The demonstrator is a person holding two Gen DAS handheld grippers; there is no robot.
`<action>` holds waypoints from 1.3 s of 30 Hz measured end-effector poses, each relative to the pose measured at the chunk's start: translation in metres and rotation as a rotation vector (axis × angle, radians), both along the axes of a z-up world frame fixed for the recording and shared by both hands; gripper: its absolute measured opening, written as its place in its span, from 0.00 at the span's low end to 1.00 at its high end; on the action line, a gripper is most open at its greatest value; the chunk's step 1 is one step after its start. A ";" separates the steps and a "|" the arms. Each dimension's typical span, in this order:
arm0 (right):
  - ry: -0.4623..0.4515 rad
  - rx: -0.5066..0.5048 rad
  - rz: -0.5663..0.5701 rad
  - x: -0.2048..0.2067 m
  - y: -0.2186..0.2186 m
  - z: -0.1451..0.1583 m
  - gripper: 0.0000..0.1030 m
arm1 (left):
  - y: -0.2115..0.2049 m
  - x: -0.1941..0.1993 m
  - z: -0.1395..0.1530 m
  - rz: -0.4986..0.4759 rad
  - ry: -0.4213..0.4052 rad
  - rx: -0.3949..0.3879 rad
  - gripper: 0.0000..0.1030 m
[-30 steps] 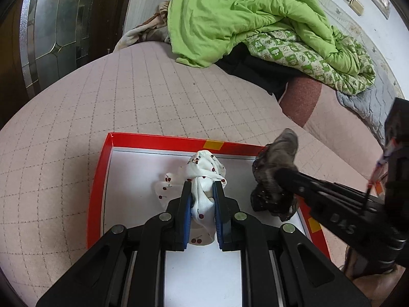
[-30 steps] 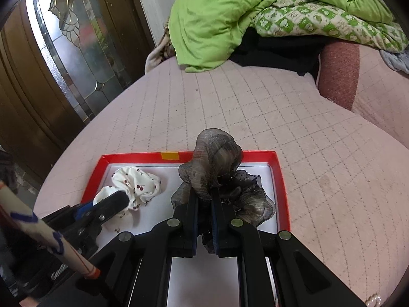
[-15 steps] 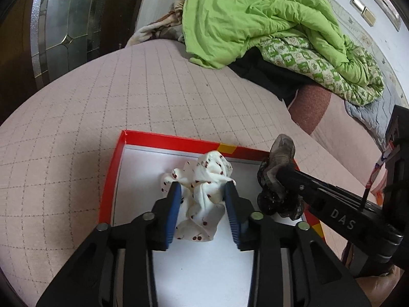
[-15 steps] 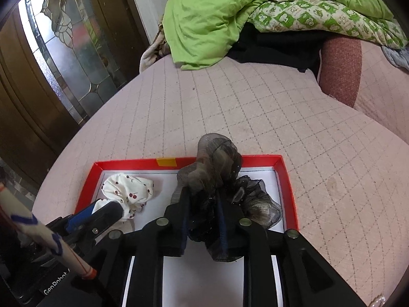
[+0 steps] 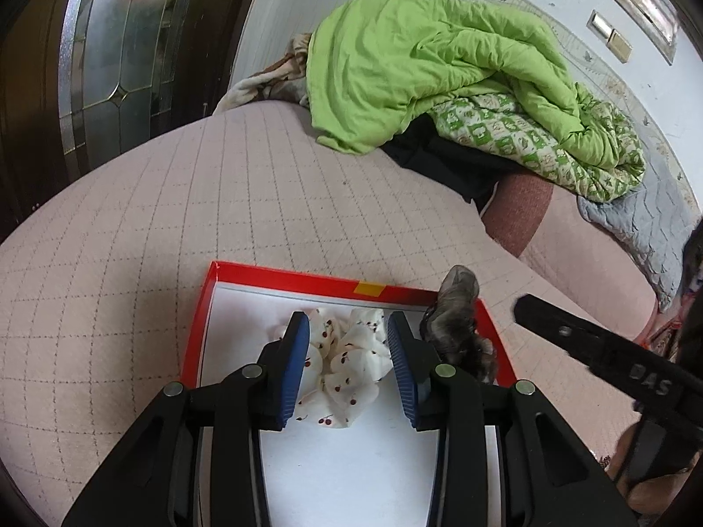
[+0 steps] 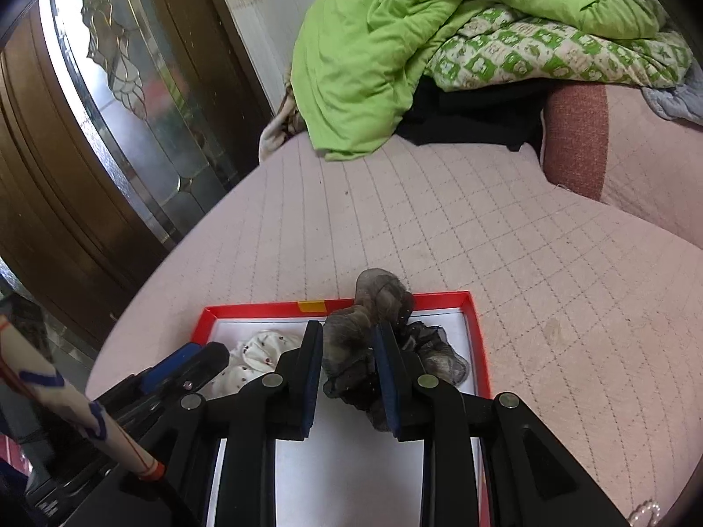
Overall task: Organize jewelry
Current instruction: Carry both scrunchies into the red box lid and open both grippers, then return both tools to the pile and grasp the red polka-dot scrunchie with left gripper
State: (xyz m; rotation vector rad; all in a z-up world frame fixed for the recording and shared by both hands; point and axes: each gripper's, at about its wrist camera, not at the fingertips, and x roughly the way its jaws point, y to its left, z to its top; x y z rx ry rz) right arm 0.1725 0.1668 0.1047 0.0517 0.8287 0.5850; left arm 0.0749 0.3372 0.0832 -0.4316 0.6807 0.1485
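Observation:
A red-rimmed tray (image 5: 281,273) with a white floor lies on the pink quilted bed; it also shows in the right wrist view (image 6: 479,338). A white scrunchie with cherry print (image 5: 347,364) lies in it, between the spread fingers of my left gripper (image 5: 347,342), which is open. A grey-brown sheer scrunchie (image 6: 351,351) lies at the tray's far right, between the parted fingers of my right gripper (image 6: 349,351), which is open. The grey scrunchie (image 5: 454,320) and the right gripper's finger (image 5: 593,342) also show in the left wrist view, and the white scrunchie (image 6: 259,351) in the right wrist view.
A green quilt (image 5: 422,66) with patterned bedding and a dark garment is piled at the far side of the bed. A wooden door with leaded glass (image 6: 110,101) stands to the left. A beaded piece (image 6: 646,510) lies at the bed's near right edge.
Both grippers have opened and let go of their scrunchies, which now rest in the tray. Both grippers have drawn back a little.

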 end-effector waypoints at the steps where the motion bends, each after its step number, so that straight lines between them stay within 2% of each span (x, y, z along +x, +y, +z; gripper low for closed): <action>1: -0.004 0.008 -0.002 -0.003 -0.005 0.003 0.26 | -0.003 -0.001 0.002 -0.006 -0.007 0.004 0.35; 10: -0.011 0.092 -0.065 -0.042 -0.082 0.023 0.26 | -0.034 -0.004 0.014 -0.054 -0.038 0.075 0.35; 23: 0.018 0.211 -0.192 -0.110 -0.204 0.011 0.26 | -0.113 -0.018 0.030 -0.224 -0.089 0.196 0.35; 29: 0.001 0.225 -0.263 -0.148 -0.261 0.001 0.29 | -0.154 -0.037 0.032 -0.364 -0.092 0.156 0.35; 33: -0.020 0.203 -0.324 -0.171 -0.299 -0.009 0.29 | -0.184 -0.053 0.029 -0.453 -0.086 0.169 0.42; 39: -0.048 0.182 -0.454 -0.195 -0.358 -0.026 0.30 | -0.228 -0.084 0.004 -0.616 -0.012 0.109 0.44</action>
